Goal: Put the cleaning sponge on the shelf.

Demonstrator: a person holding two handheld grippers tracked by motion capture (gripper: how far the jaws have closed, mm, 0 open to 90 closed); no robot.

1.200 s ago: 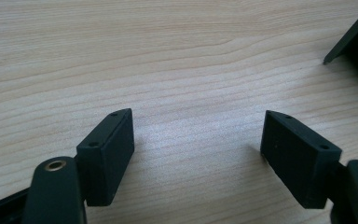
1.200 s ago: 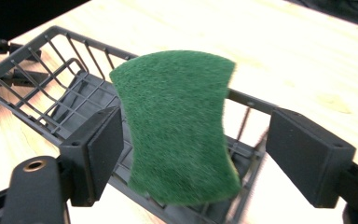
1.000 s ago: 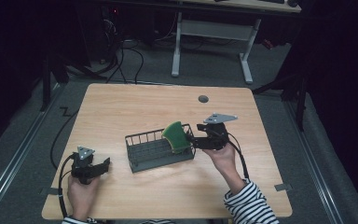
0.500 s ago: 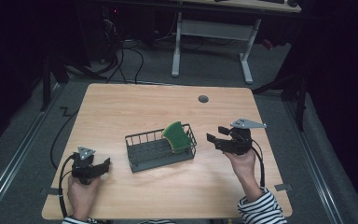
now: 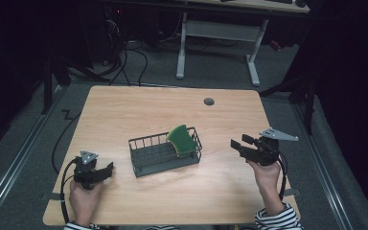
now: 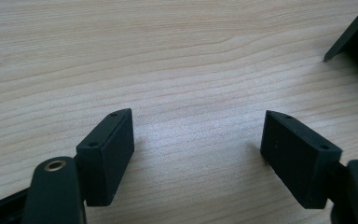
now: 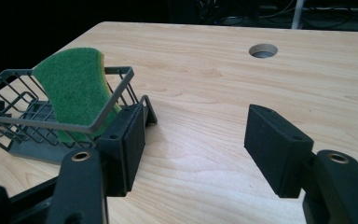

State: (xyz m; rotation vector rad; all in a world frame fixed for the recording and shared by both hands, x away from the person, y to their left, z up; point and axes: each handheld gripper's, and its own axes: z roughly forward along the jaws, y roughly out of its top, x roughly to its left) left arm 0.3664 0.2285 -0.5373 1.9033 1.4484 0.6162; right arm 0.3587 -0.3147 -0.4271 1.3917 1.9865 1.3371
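A dark wire basket (image 5: 165, 152) stands mid-table, and a green sponge (image 5: 182, 140) leans upright inside its right end. In the right gripper view the sponge (image 7: 74, 91) and basket (image 7: 37, 126) lie at the left. My right gripper (image 5: 239, 143) is held to the right of the basket, apart from it, open and empty (image 7: 193, 140). My left gripper (image 5: 106, 170) rests low near the front left of the table, open, with bare wood between its jaws (image 6: 198, 149).
A round cable hole (image 5: 209, 101) sits at the back of the wooden table (image 5: 139, 110); it is also in the right gripper view (image 7: 263, 50). Cables trail off the table's left edge. A white-legged desk (image 5: 215, 28) stands beyond.
My right gripper has let go of the sponge, left leaning in the basket, and drawn back to the right. The left gripper has stayed still.
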